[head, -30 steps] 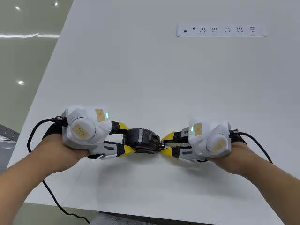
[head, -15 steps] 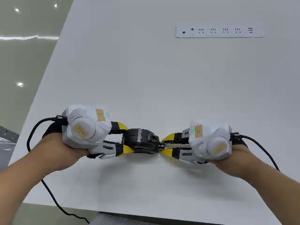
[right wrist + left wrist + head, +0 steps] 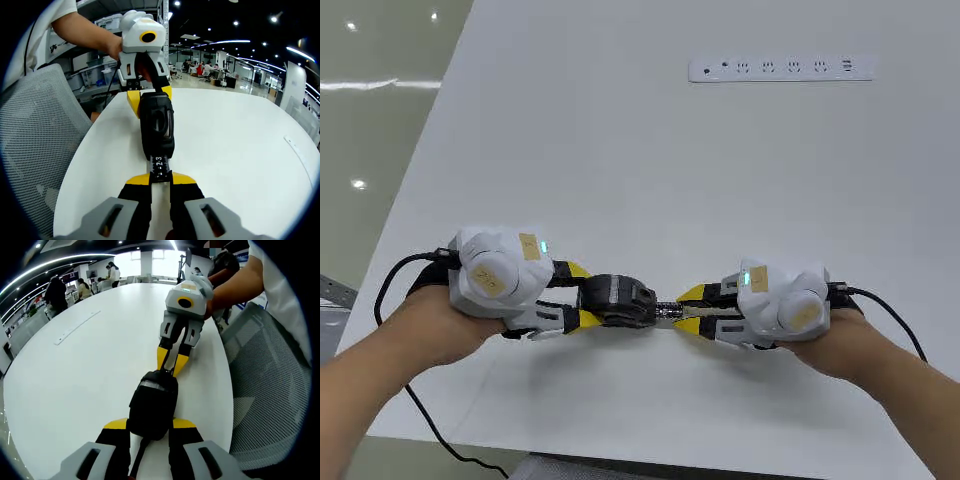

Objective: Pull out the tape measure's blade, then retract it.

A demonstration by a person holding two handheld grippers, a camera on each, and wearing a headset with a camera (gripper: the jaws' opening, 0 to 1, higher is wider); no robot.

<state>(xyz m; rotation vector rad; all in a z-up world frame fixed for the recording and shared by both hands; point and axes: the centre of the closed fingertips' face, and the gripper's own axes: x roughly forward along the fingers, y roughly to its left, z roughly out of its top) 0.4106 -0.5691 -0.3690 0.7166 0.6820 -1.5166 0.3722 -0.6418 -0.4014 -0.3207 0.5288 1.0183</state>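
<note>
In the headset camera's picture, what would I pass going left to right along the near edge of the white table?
left hand → left gripper → tape measure → blade → right gripper → right hand

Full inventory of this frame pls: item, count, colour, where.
table: one, white, under everything
power strip: one, white, far side of the table
tape measure: one, black, near edge, between both tongs
blade: one, numbered, short stretch out of the case
mesh chair: one, grey, beside the table
left tongs: yellow-tipped, shut on the tape measure
right tongs: yellow-tipped, shut on the blade
left hand, right hand: one behind each tongs
</note>
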